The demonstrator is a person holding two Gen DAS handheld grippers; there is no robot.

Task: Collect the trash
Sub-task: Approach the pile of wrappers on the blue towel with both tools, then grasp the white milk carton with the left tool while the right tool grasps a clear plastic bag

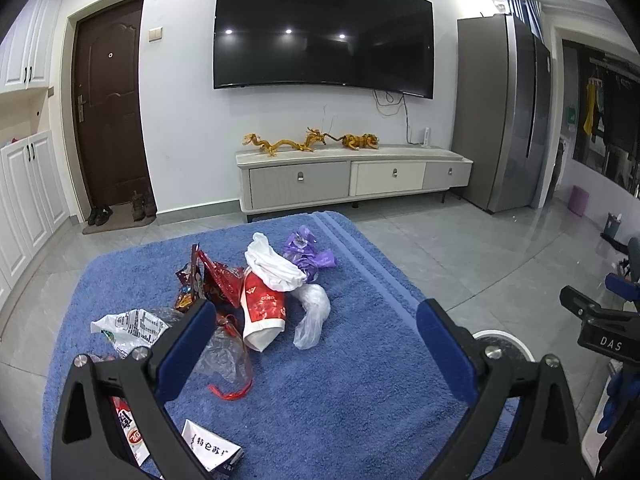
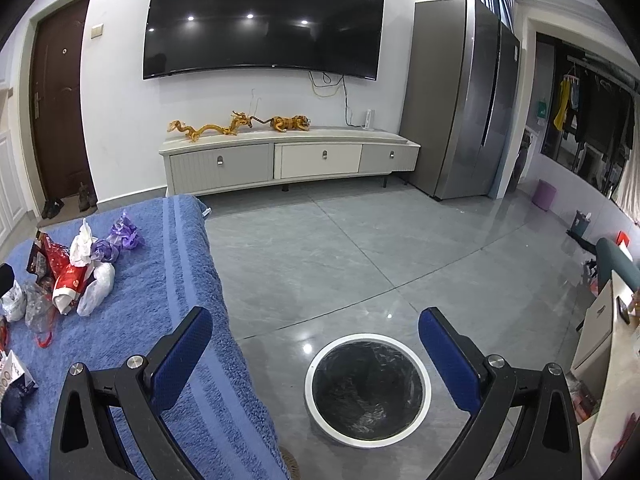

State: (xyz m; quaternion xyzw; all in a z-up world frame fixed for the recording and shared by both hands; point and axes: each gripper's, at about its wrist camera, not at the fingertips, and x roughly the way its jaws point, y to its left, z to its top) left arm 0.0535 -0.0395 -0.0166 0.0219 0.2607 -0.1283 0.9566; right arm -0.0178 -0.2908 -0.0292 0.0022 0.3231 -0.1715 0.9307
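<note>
Several pieces of trash lie on a blue towel-covered table (image 1: 352,380): a red and white wrapper (image 1: 264,312), a white bag (image 1: 276,266), a purple bag (image 1: 306,250), a clear bag (image 1: 314,316), dark red snack packets (image 1: 212,280), a printed white bag (image 1: 132,328) and a white carton (image 1: 210,446). My left gripper (image 1: 314,344) is open and empty above the table's near part. My right gripper (image 2: 316,344) is open and empty above the floor, over a round white-rimmed bin (image 2: 366,392) lined with a dark bag. The trash pile (image 2: 72,280) lies to its left.
A TV cabinet (image 1: 352,180) stands against the far wall under a wall TV. A grey fridge (image 1: 504,120) stands at the right. The bin's rim (image 1: 500,338) shows right of the table. The right gripper's body (image 1: 600,328) is at the right edge. Grey tiled floor (image 2: 360,248) surrounds the table.
</note>
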